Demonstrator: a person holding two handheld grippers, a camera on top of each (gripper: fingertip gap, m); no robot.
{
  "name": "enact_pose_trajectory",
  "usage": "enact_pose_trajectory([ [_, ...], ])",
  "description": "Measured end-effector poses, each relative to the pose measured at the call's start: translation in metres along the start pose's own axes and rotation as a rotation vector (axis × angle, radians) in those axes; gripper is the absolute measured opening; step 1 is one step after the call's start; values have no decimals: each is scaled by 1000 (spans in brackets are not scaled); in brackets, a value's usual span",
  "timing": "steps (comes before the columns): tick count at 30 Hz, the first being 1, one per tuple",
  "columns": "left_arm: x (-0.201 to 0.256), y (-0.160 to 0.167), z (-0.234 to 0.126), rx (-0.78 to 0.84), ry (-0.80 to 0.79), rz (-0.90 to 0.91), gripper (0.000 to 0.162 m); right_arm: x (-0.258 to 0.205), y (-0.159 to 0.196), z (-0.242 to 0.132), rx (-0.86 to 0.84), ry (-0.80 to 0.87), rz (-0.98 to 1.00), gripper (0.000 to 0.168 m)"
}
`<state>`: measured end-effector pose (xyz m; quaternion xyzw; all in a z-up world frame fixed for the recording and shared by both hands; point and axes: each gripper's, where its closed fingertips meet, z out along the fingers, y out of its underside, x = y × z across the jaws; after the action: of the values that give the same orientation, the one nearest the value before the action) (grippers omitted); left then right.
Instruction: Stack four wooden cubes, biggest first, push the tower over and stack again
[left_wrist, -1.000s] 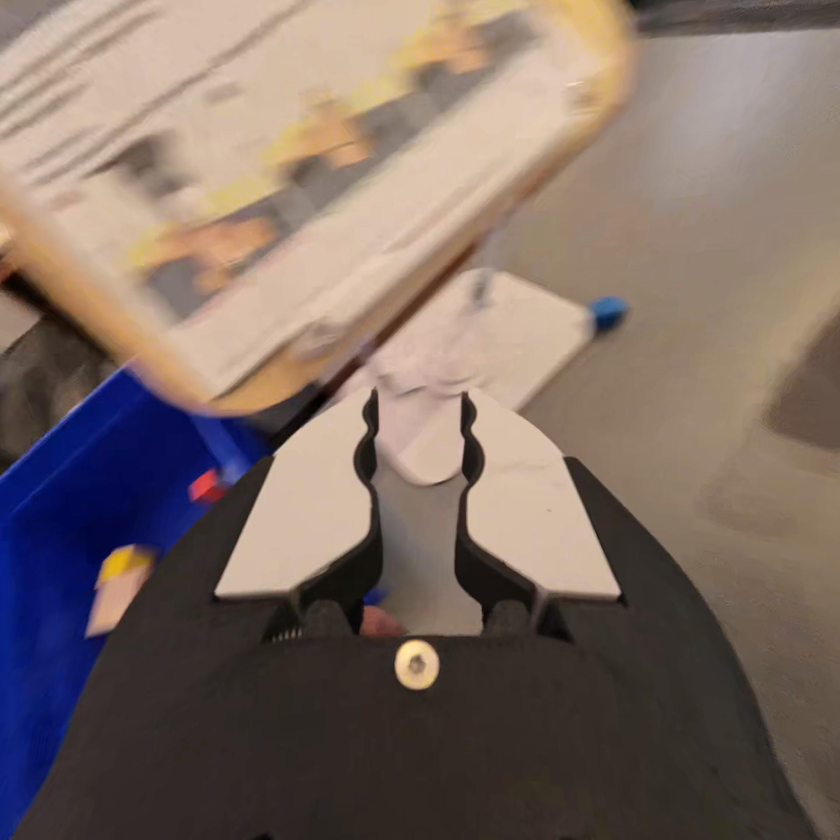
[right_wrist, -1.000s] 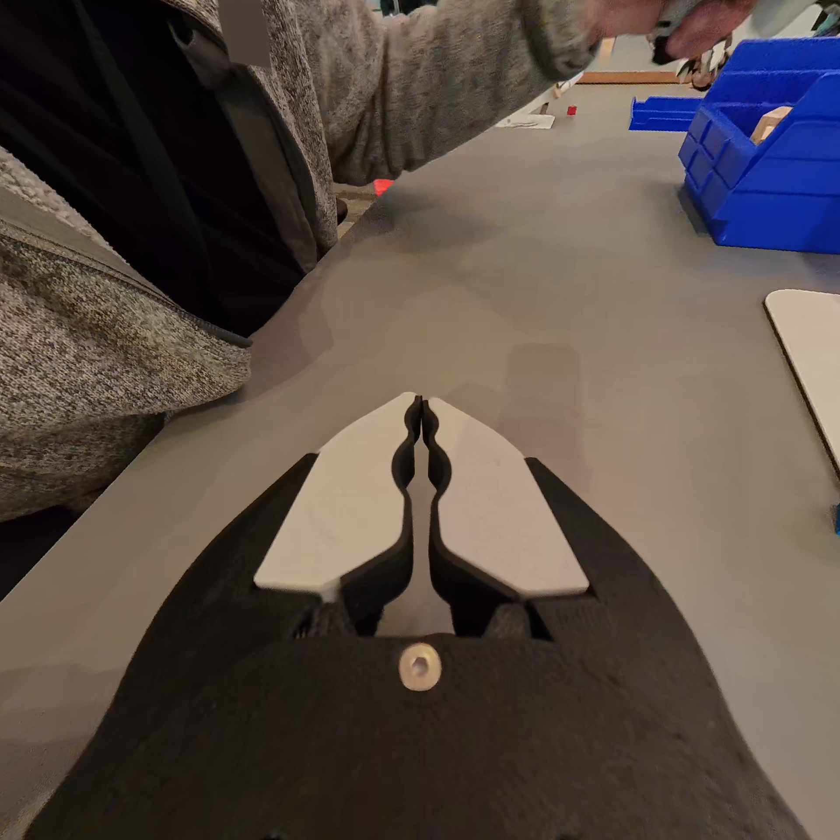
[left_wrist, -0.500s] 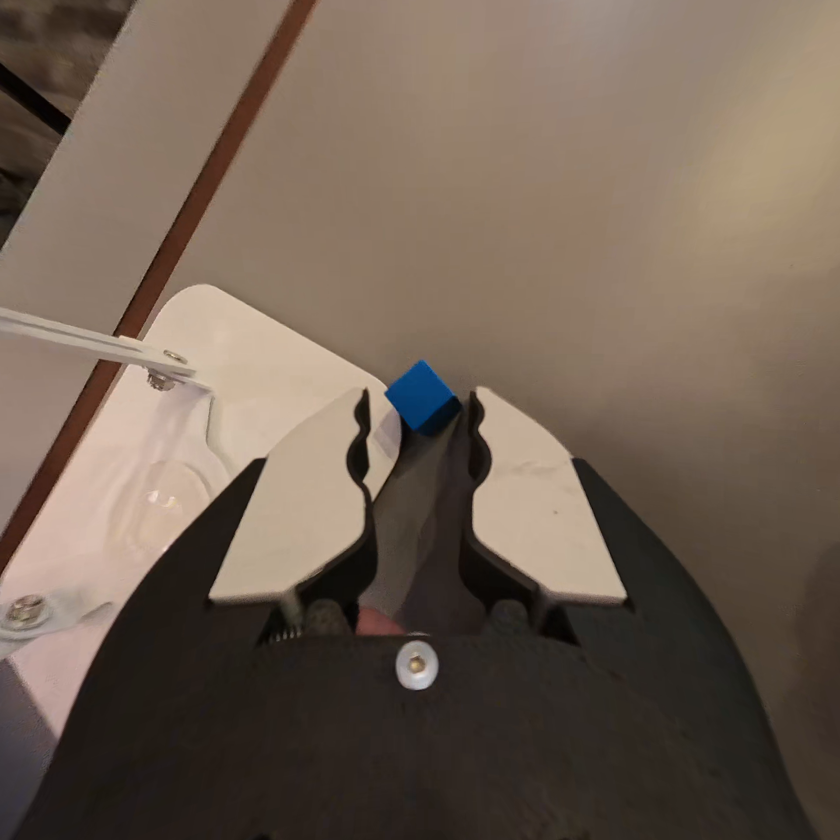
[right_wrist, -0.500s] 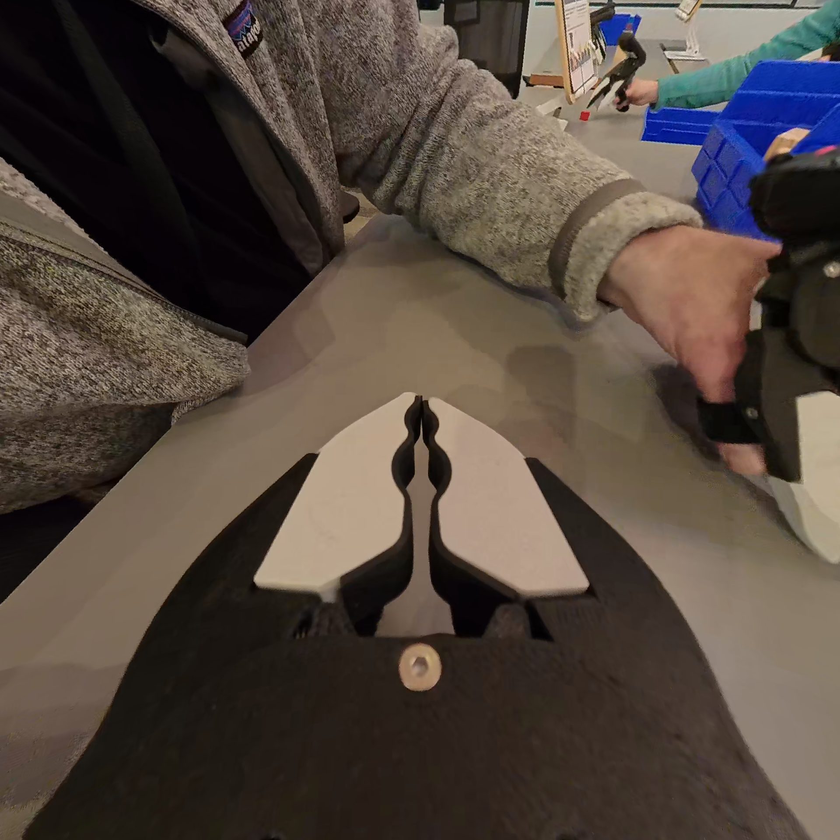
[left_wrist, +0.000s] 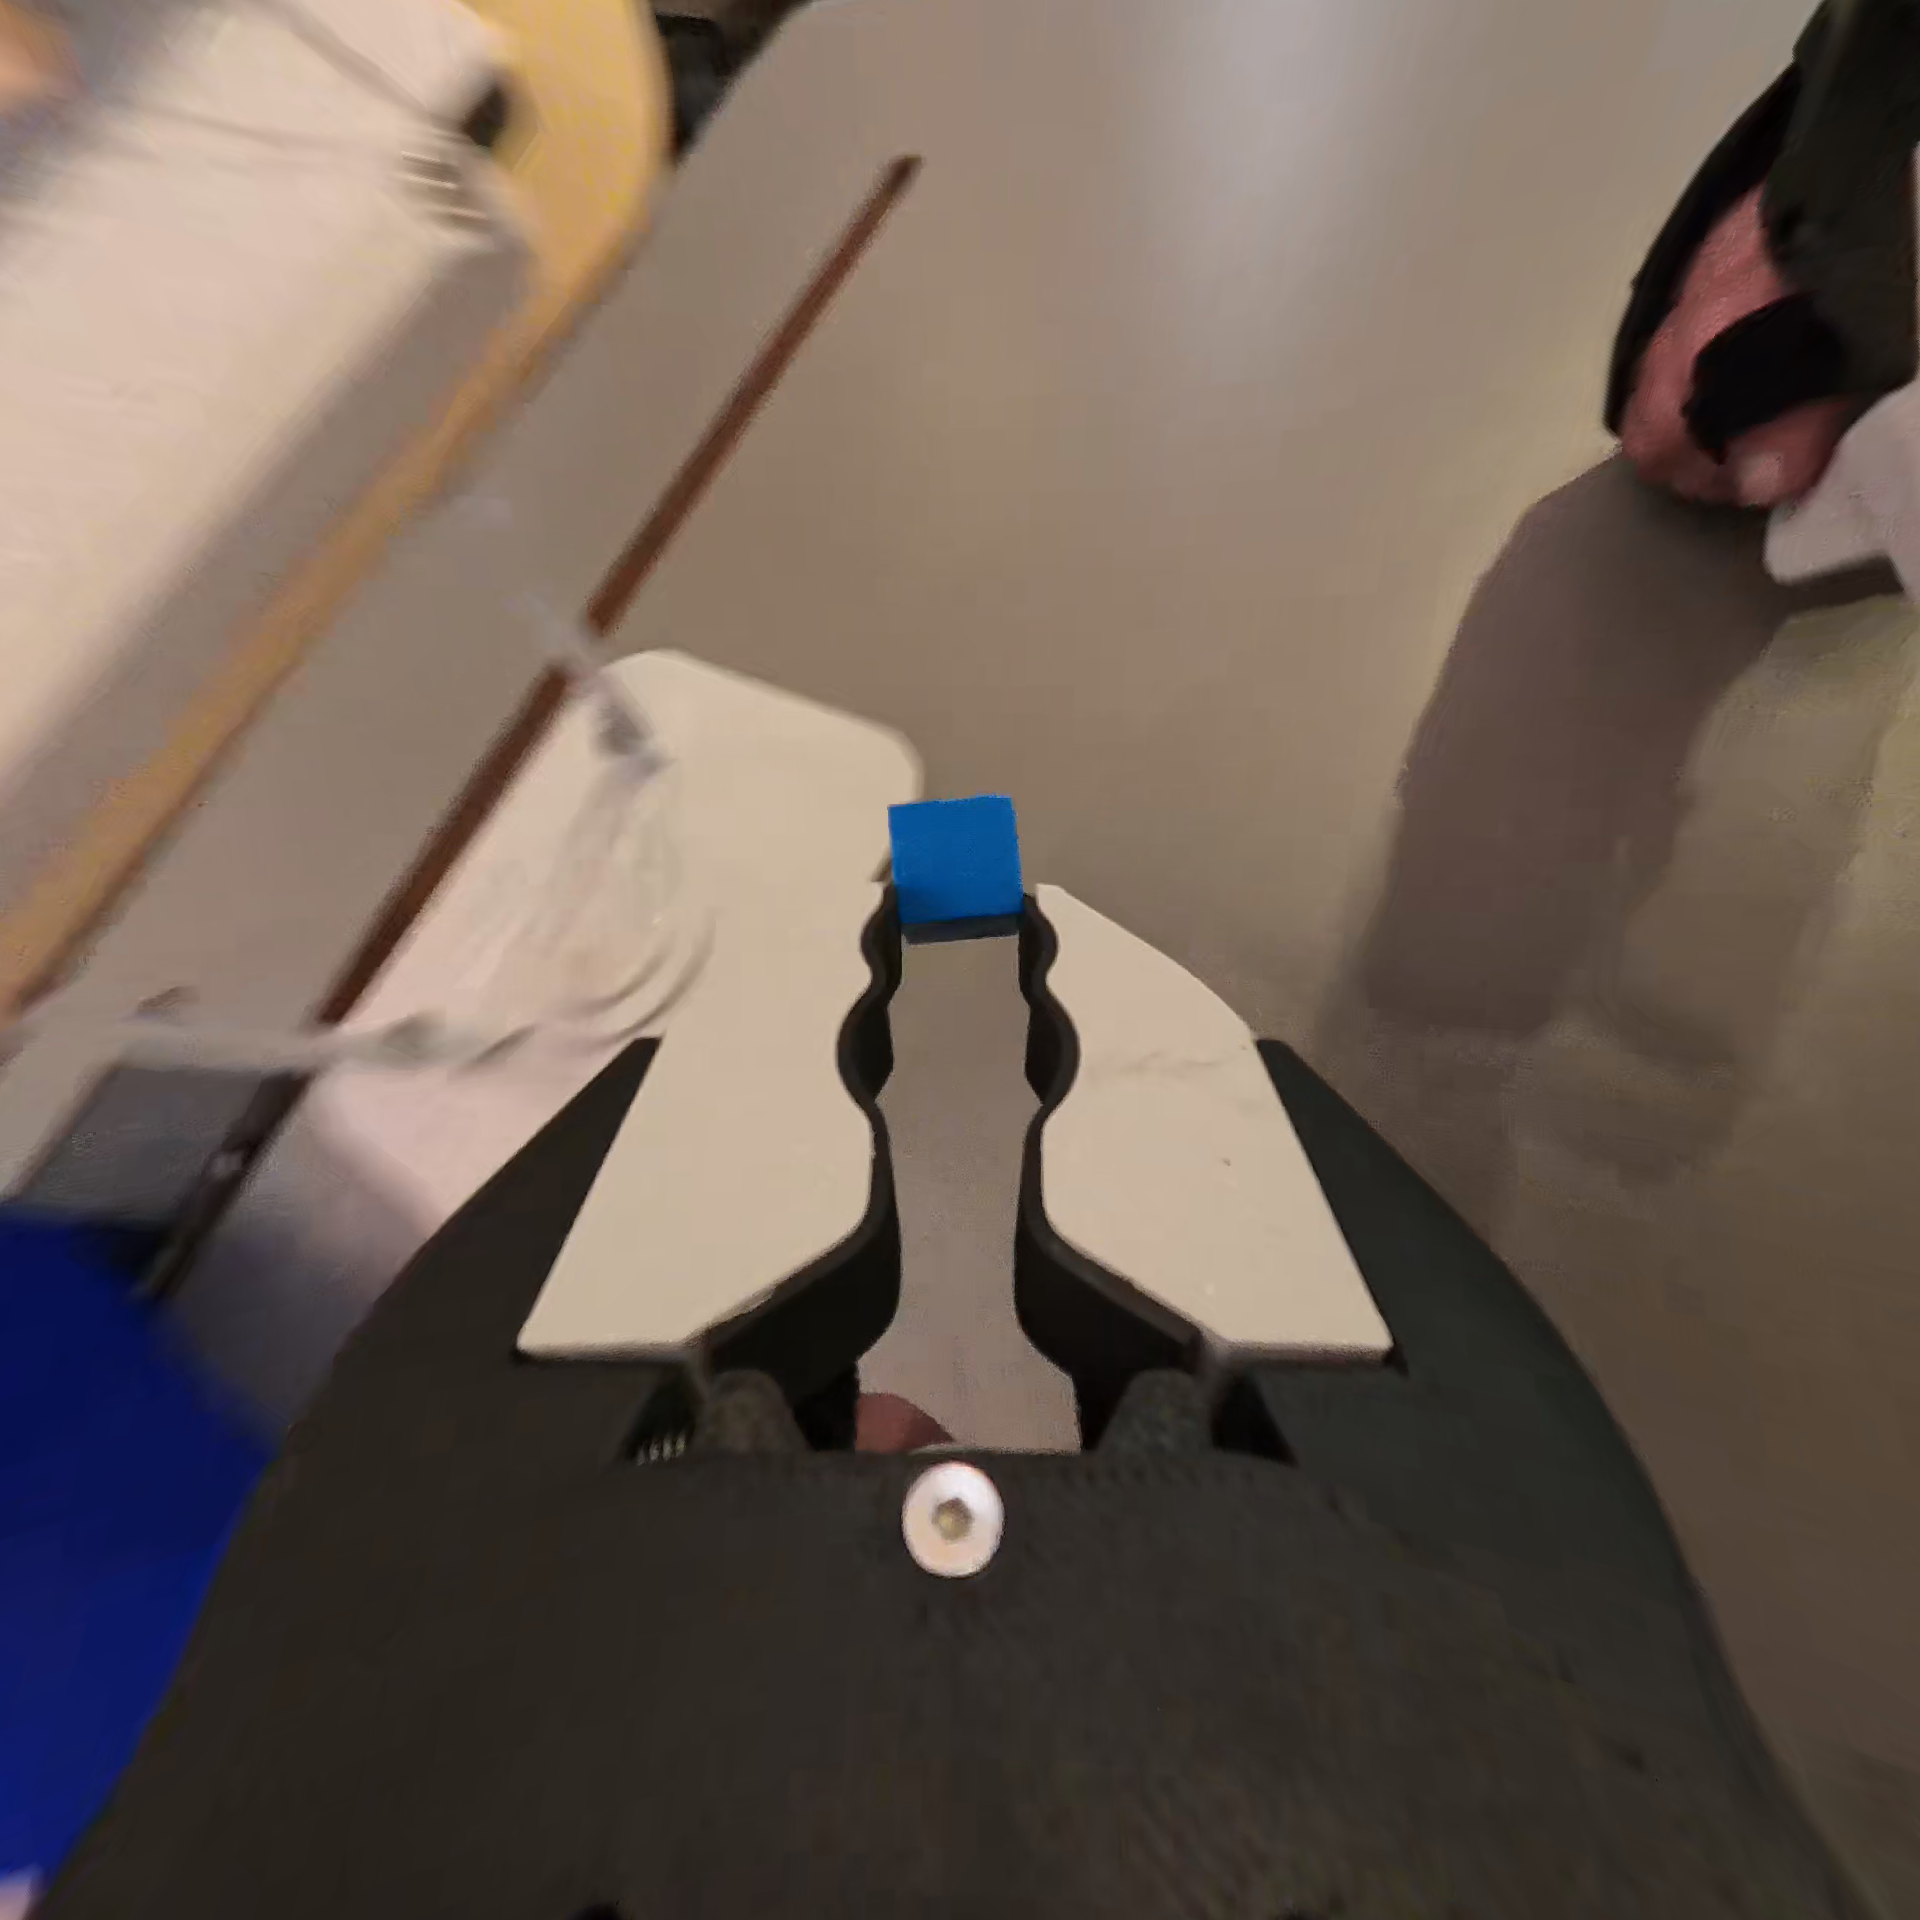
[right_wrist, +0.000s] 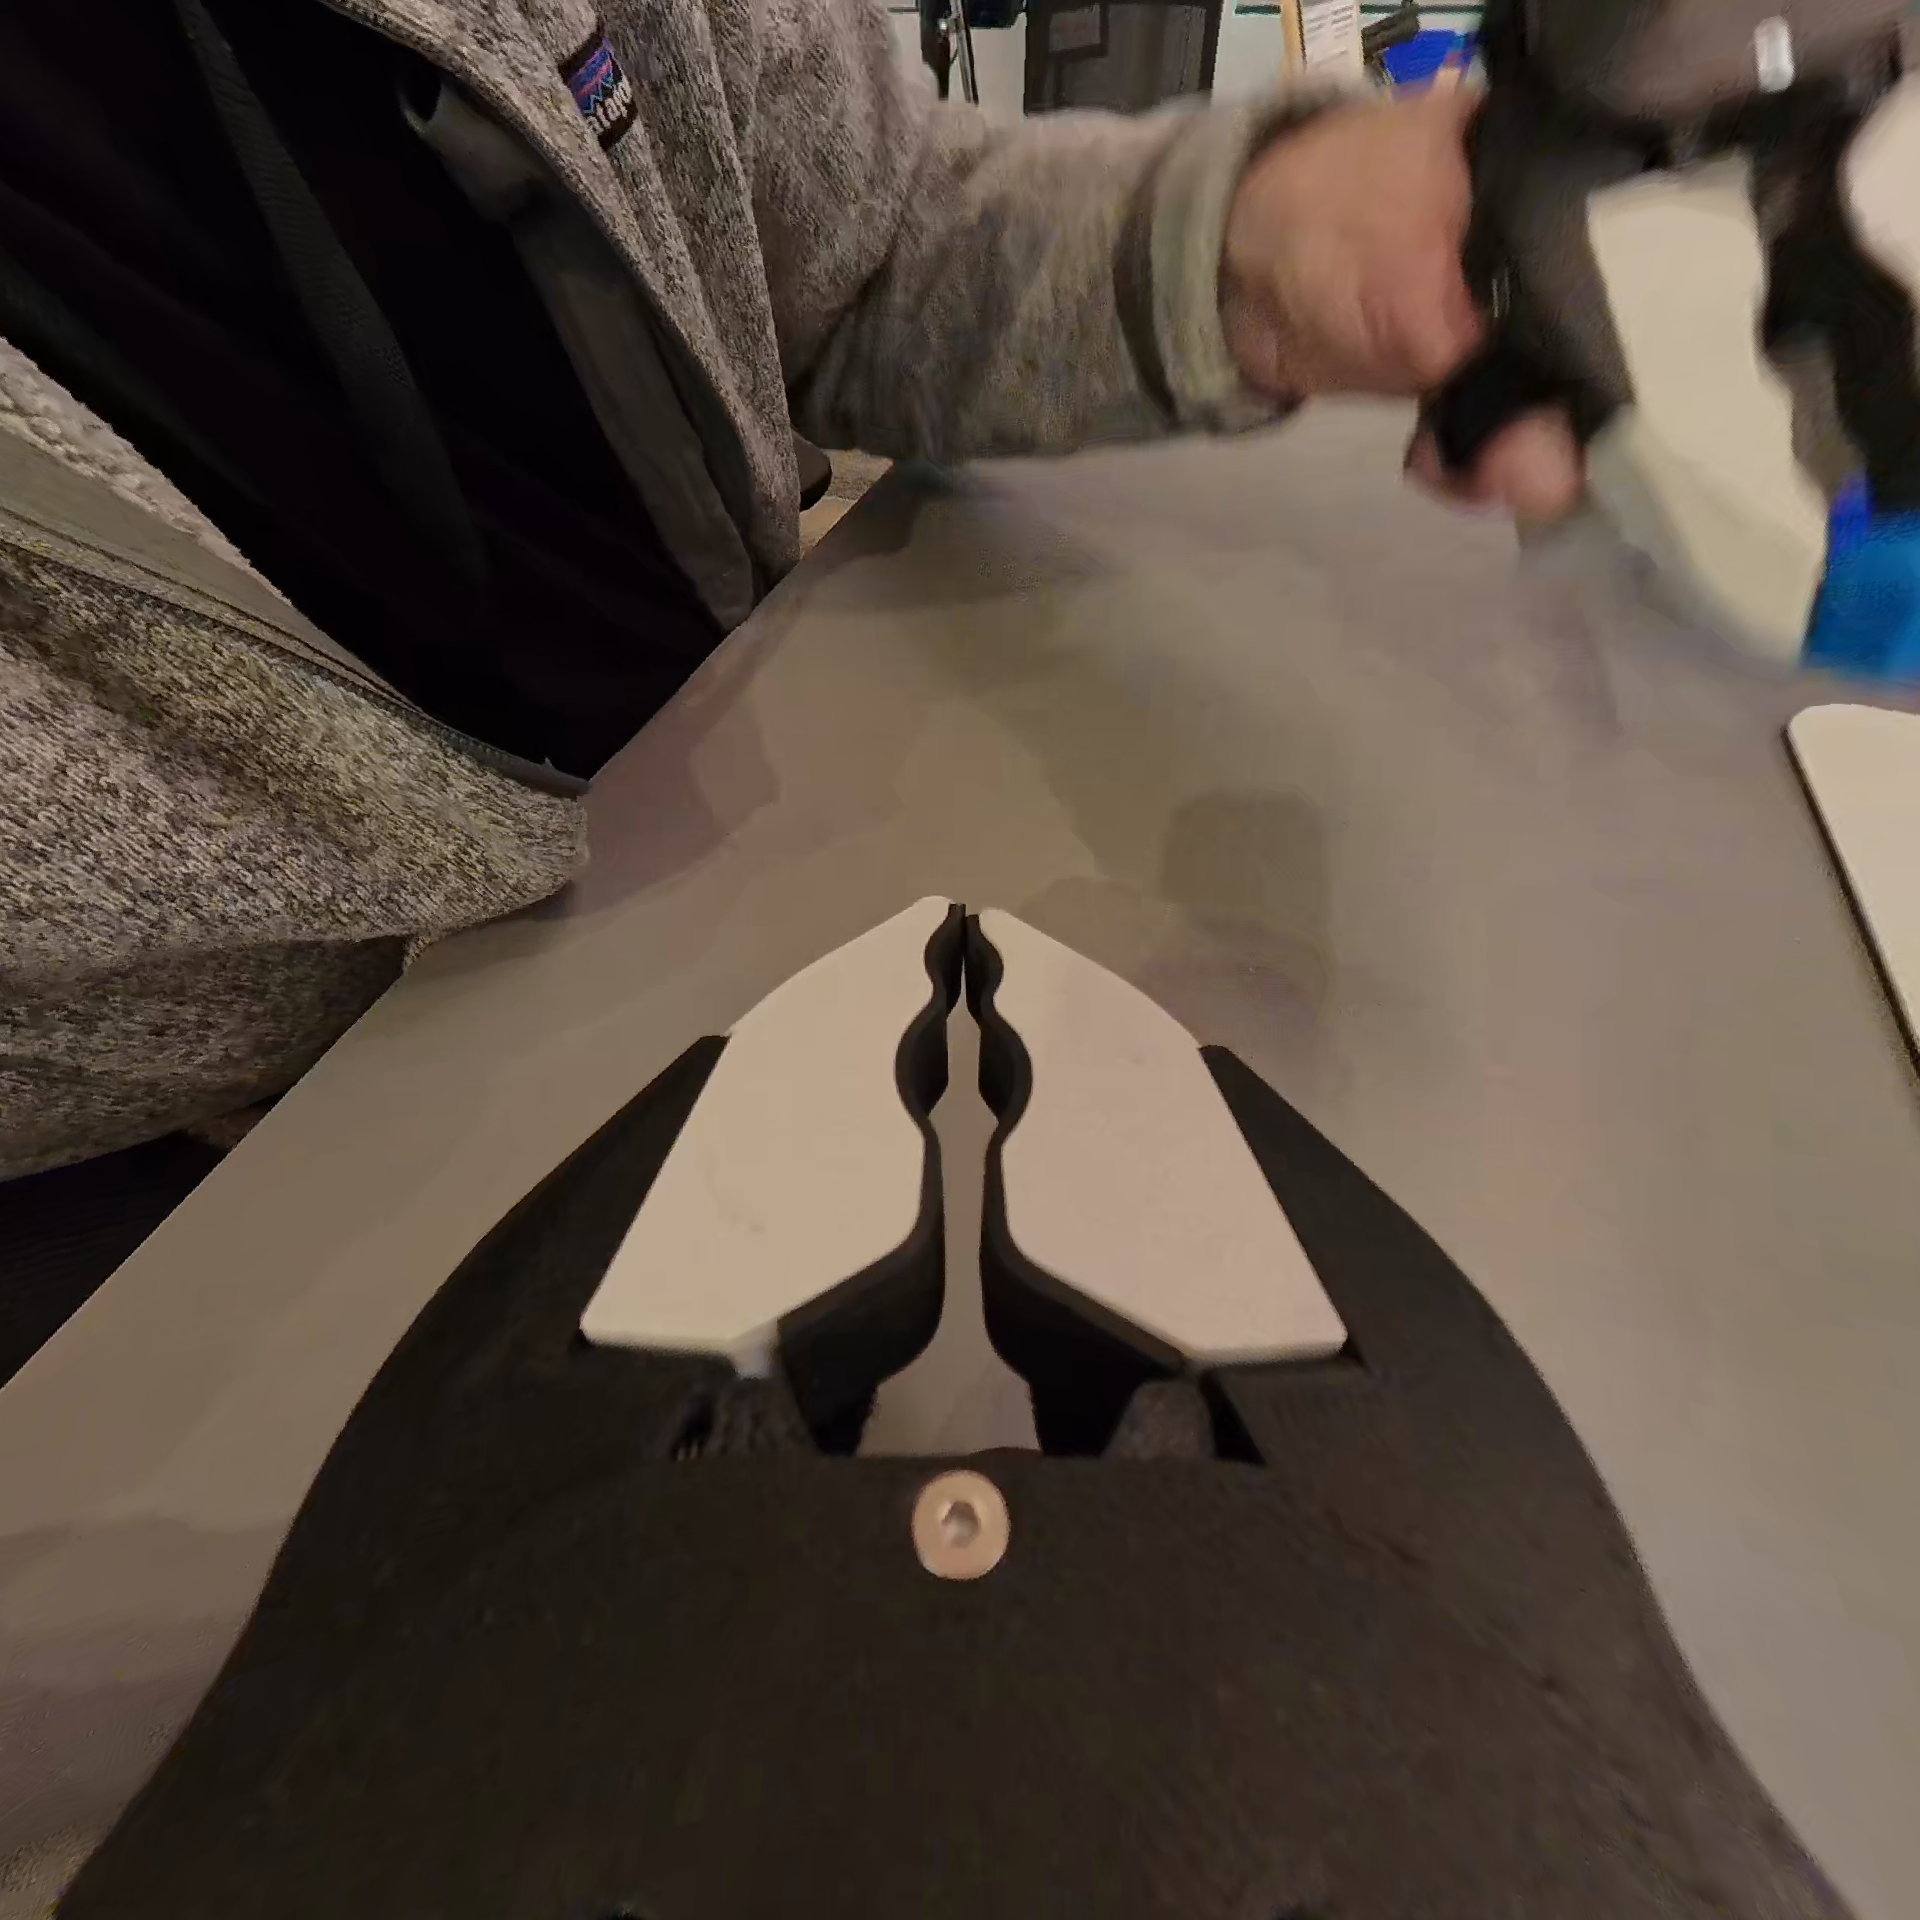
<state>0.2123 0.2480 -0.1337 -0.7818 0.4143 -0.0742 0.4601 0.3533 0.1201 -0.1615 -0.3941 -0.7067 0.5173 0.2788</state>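
Holding the little blue cube (left_wrist: 954, 860) only at the very tips, our left gripper (left_wrist: 956, 914) could let it slip or twist out, we think; its jaws are partly open and pinch the cube above the grey bench (left_wrist: 1195, 468), near a white board (left_wrist: 790, 748). Our right gripper (right_wrist: 958, 920) rests low over the bench, jaws closed on nothing.

A white board (left_wrist: 769, 748) lies on the grey table (left_wrist: 1195, 520), a blue bin (left_wrist: 94, 1455) beside it.
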Motion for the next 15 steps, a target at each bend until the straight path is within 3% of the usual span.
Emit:
enact_pose_trajectory([
  [3, -80, 10, -87, -14, -261, 28, 21, 2, 1, 1, 10, -3, 16, 0],
  [6, -189, 32, -135, -56, -452, -16, 21, 4, 3, 4, 6, -2, 32, 0],
  [10, -310, 113, -120, -213, -480, -267, 21, 7, 4, 2, 5, 17, 37, 0],
  [12, -348, 145, -105, -235, -516, -394, 21, 10, 4, 1, 6, 28, 41, 0],
  [15, -381, 184, -87, -370, -588, -435, 21, 12, 3, -2, 24, 29, 52, 0],
])
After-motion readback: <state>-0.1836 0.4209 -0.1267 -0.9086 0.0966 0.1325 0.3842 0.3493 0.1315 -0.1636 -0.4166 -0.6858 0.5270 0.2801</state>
